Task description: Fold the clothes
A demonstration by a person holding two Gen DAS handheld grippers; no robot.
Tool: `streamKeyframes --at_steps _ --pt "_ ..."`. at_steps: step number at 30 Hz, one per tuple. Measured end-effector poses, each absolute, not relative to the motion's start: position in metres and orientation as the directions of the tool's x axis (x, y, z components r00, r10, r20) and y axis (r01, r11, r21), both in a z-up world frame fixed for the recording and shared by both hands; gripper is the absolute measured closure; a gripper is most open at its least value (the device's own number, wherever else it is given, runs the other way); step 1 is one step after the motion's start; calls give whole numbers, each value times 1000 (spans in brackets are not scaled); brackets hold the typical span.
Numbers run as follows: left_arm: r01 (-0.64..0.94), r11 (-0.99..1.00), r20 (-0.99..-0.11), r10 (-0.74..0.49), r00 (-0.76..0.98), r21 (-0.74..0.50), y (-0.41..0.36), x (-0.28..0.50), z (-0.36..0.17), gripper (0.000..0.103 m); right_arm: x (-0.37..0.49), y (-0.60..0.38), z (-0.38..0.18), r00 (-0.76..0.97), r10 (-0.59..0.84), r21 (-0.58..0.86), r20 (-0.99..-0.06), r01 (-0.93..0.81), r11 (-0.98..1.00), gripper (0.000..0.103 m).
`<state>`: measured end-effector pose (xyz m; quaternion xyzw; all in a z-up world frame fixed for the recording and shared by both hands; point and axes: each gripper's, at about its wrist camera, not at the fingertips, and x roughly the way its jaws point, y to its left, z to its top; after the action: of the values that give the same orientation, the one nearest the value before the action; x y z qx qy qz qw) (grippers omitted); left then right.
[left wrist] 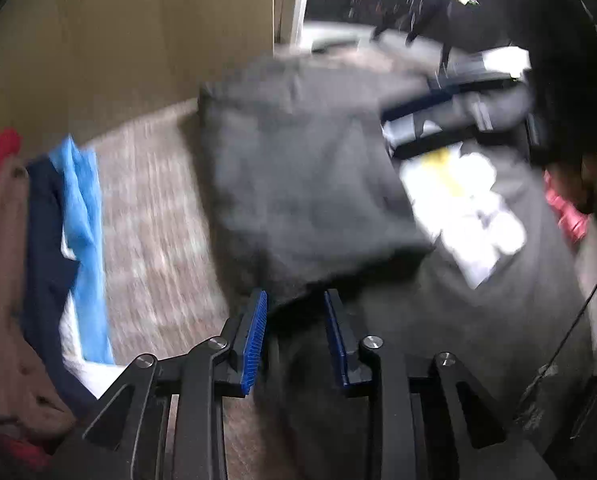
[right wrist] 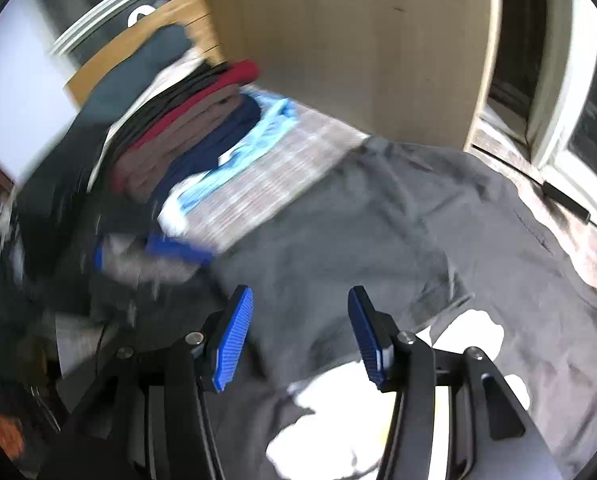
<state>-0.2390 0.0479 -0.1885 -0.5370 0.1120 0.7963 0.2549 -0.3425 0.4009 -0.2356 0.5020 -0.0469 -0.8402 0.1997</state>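
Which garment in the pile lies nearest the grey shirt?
The light blue garment; the navy, tan and red ones lie beyond it, away from the grey shirt.

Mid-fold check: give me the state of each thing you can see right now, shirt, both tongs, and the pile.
Dark grey T-shirt: lying on the patterned surface, one part folded over, white print partly showing.
Left tongs: open, a folded edge of the shirt between the pads; grip unclear.
Right tongs: open, above the shirt, holding nothing.
Stack of clothes: folded and piled beside the shirt.
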Motion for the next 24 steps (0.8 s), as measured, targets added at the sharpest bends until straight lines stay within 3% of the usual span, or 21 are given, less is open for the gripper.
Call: streamKeyframes --at_steps 4,8,11,16,18,21,24 --pt "-482 -870 -909 278 -312 -101 35 -225 -172 76 -363 391 -273 -366 -226 129 -903 272 -954 54" --pt "-396 -912 -890 269 -367 -112 1 -181 -134 76 -348 380 -276 -395 -104 -14 -913 284 -959 54" --pt "-307 -942 -877 258 -406 -135 -46 -118 -100 74 -325 391 -248 -431 -174 70 -885 247 -966 54" --pt "-135 -974 -894 221 -391 -181 -97 0 -90 68 -268 422 -192 -541 -257 213 -801 145 -966 52" --pt "-83 -976 -907 220 -360 -204 -106 38 -99 68 -242 433 -183 -557 -283 273 -781 104 -956 45" --pt "-30 -969 -924 242 -298 -244 -113 80 -122 68 -204 443 -180 -559 -331 350 -760 77 -934 45" --pt "-31 -965 -929 260 -264 -262 -114 95 -139 68 -159 431 -190 -536 -307 316 -786 79 -946 45"
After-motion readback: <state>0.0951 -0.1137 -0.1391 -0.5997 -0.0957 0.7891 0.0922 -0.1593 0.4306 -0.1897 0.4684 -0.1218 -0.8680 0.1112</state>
